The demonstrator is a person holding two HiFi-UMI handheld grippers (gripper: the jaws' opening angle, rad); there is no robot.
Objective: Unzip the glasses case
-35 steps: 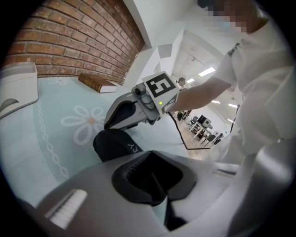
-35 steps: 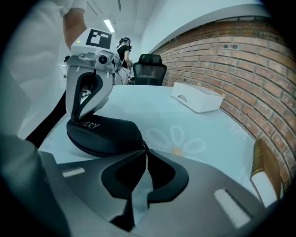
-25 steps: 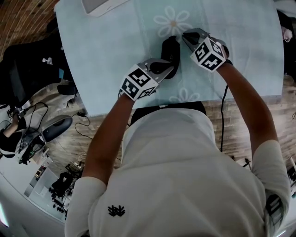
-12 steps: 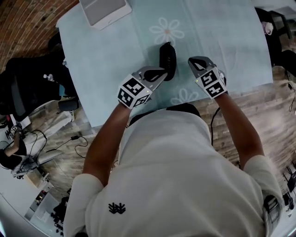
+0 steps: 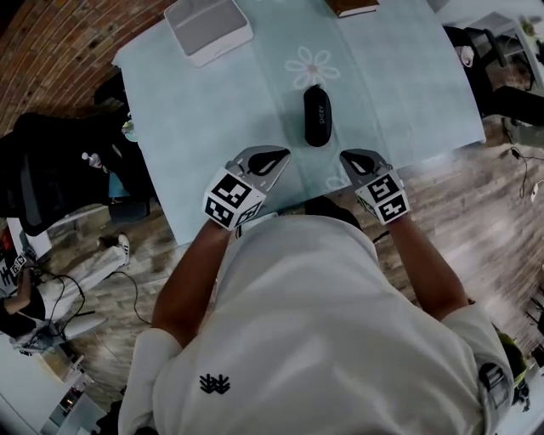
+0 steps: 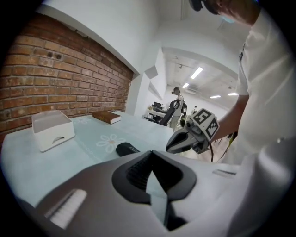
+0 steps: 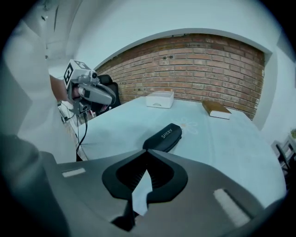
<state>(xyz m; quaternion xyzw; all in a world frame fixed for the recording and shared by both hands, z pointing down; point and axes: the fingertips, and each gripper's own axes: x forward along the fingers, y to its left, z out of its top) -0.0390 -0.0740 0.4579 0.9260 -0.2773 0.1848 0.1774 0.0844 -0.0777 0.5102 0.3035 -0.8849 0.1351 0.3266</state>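
Black oval glasses case (image 5: 317,115) lies free, upper centre; left gripper (image 5: 272,159) and right gripper (image 5: 351,161) closed, empty. Unpinned, it may slide when tugged.

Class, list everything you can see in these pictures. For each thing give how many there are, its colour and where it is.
glasses case: one, black, closed, mid-table just below a daisy print
tray: one, white, far left part of the table
book: one, brown, far edge of the table
tablecloth: one, pale blue with white daisies, covering the table
brick wall: one, red-brown, behind the table
left gripper: one, grey, jaws together and empty, at the near edge left of the case
right gripper: one, grey, jaws together and empty, at the near edge right of the case
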